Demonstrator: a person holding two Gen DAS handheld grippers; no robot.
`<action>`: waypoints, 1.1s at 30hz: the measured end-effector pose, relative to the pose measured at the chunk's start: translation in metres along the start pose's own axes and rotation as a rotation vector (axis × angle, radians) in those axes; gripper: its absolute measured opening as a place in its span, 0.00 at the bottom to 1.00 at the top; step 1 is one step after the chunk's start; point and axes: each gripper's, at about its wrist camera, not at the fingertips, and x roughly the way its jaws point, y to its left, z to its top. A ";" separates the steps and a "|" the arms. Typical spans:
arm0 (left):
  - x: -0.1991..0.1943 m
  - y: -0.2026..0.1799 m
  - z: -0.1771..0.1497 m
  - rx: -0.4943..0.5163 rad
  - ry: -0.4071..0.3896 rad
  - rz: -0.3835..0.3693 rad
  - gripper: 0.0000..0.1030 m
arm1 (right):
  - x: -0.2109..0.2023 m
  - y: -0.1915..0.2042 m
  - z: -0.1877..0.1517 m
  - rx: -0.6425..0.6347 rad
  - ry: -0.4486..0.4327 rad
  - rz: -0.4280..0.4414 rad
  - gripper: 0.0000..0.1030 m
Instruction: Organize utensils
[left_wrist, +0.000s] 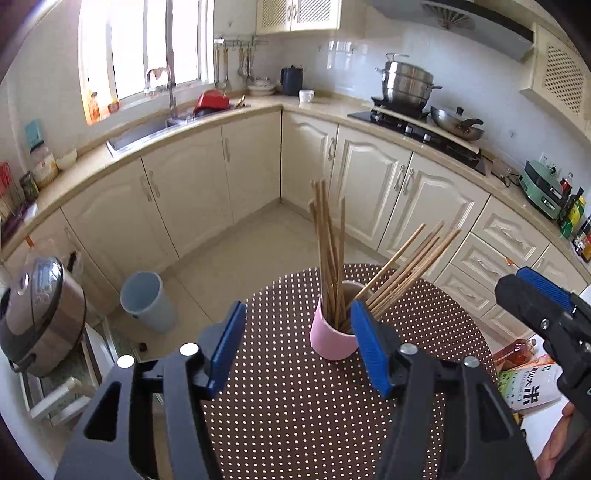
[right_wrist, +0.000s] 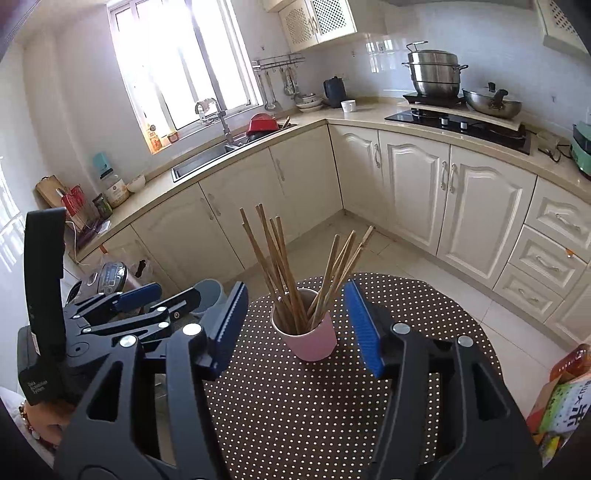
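A pink cup (left_wrist: 330, 339) (right_wrist: 314, 341) stands upright on a brown polka-dot round table (left_wrist: 295, 406) (right_wrist: 295, 406). Several wooden chopsticks (left_wrist: 328, 251) (right_wrist: 280, 258) stand in it, fanned into two bunches. My left gripper (left_wrist: 297, 347) is open and empty, just short of the cup, with its right pad beside the cup's right side. My right gripper (right_wrist: 293, 328) is open and empty, jaws either side of the cup but nearer to me. Each gripper also shows in the other's view: the right one (left_wrist: 535, 295) at the right, the left one (right_wrist: 147, 299) at the left.
A grey bin (left_wrist: 147, 301) stands on the floor left of the table. A rice cooker (left_wrist: 40, 314) sits at the left. A rice bag (left_wrist: 532, 391) (right_wrist: 565, 406) and an oil bottle (left_wrist: 515, 350) lie to the right. Cabinets, sink and stove line the far walls.
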 end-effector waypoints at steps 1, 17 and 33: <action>-0.006 -0.003 0.001 0.009 -0.017 0.000 0.59 | -0.007 0.001 0.000 -0.012 -0.007 -0.011 0.59; -0.099 -0.038 0.006 0.065 -0.205 -0.023 0.62 | -0.089 0.011 0.002 -0.065 -0.115 -0.091 0.77; -0.145 -0.042 -0.009 0.071 -0.309 -0.034 0.75 | -0.117 0.025 -0.014 -0.092 -0.162 -0.095 0.86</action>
